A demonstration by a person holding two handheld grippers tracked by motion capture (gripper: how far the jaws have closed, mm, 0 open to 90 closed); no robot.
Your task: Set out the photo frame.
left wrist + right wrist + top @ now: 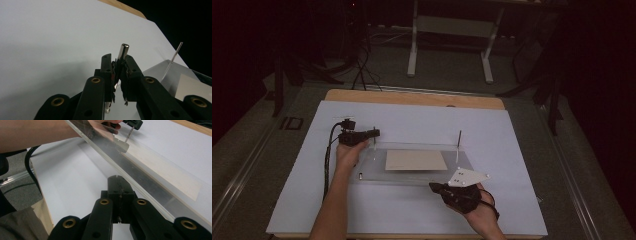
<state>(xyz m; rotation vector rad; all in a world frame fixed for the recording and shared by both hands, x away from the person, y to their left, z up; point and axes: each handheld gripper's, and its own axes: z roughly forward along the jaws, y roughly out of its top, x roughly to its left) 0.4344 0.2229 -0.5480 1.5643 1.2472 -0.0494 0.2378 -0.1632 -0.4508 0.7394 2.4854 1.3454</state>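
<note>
Gripping a short metal pin between pressed pads, jaws of the left gripper closed tight on its shaft, bright rounded tip poking out just past the fingertips. Standing upright in the high view, that same pin below the left gripper, at the far left corner of a clear acrylic plate. Rising thin and upright from the far right corner of the plate, a second pin, well apart from the held one; seen slanting beyond the fingers in the left gripper view. Lying flat in the middle of the plate, a beige card. Resting near the plate's near left edge, a small metal piece.

Hovering at the near right corner of the plate, the right gripper, jaws pressed together on nothing, fingertips just short of the plate's edge in its own view.

Spread beneath it all, a pale blue-white sheet over a wooden table, bare wood showing along the far edge. Beyond, a dim room: grey floor, white legs of a stand, black cables trailing down at the far left, dark surroundings on both sides.
</note>
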